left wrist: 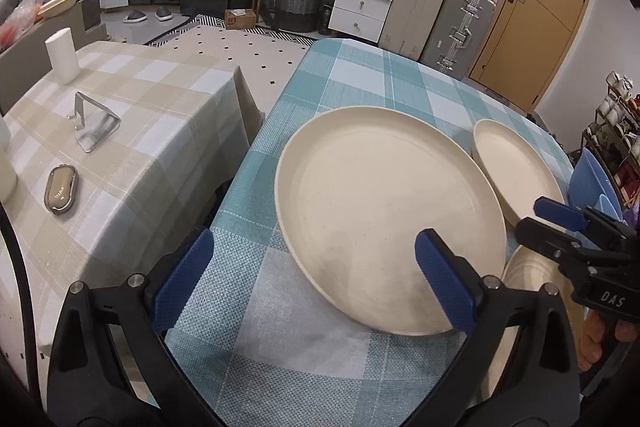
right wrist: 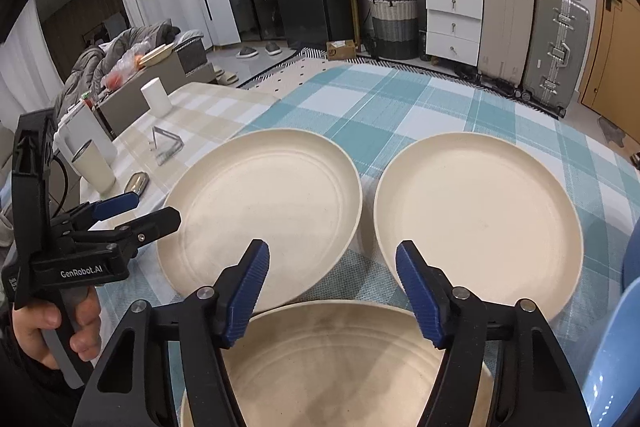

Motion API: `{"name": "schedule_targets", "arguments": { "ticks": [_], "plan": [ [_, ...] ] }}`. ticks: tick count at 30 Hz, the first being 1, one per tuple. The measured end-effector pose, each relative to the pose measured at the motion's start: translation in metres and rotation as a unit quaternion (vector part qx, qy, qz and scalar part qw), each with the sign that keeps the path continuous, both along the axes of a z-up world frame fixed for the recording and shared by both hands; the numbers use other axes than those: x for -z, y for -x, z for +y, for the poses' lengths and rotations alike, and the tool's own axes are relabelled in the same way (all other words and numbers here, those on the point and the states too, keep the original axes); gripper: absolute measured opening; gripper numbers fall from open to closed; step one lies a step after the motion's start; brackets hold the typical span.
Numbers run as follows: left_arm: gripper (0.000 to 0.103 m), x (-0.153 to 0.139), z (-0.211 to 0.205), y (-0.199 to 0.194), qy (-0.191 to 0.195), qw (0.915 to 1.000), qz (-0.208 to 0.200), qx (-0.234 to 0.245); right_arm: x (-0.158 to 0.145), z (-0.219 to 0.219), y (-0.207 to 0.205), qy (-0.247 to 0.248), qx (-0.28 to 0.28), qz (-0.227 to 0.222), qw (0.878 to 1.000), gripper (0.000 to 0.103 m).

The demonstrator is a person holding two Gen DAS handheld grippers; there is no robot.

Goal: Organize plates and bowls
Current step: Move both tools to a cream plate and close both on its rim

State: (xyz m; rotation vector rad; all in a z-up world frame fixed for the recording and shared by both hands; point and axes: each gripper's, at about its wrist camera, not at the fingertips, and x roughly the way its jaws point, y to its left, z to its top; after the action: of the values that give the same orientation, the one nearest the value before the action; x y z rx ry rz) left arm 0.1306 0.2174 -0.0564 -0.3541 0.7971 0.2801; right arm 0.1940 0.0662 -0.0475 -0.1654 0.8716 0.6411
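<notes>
Three cream plates lie on the blue checked table (right wrist: 400, 107). The left plate (left wrist: 384, 211) (right wrist: 264, 211) sits beside the right plate (right wrist: 480, 219) (left wrist: 516, 167), apart by a narrow gap. A near plate (right wrist: 340, 367) (left wrist: 528, 267) lies under my right gripper. My left gripper (left wrist: 316, 279) (right wrist: 136, 211) is open and empty, its right finger over the left plate's near rim. My right gripper (right wrist: 332, 291) (left wrist: 548, 219) is open and empty above the near plate's far rim.
Blue dishes (left wrist: 592, 183) (right wrist: 616, 355) stand at the table's right edge. A beige checked table (left wrist: 120, 131) to the left holds a white cup (left wrist: 62, 55), a metal stand (left wrist: 94, 125) and a small tin (left wrist: 60, 189). Suitcases and drawers stand behind.
</notes>
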Motion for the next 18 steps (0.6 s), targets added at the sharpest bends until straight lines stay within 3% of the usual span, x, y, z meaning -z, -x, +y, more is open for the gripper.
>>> {"name": "schedule_targets", "arguments": {
  "ticks": [12,16,18],
  "plan": [
    [0.080,0.015,0.000,-0.013,0.019,0.9997,0.013,0.011,0.021,0.020,-0.015,0.006,-0.008,0.025,1.000,0.055],
    [0.069,0.016,-0.002,-0.013,0.022,0.9996,0.013,0.014,0.023,0.022,-0.020,0.012,-0.004,0.031,0.999,0.054],
    [0.063,0.018,-0.004,-0.014,0.021,0.9995,0.018,0.016,0.026,0.023,-0.022,0.017,0.000,0.034,0.999,0.048]
  ]
}}
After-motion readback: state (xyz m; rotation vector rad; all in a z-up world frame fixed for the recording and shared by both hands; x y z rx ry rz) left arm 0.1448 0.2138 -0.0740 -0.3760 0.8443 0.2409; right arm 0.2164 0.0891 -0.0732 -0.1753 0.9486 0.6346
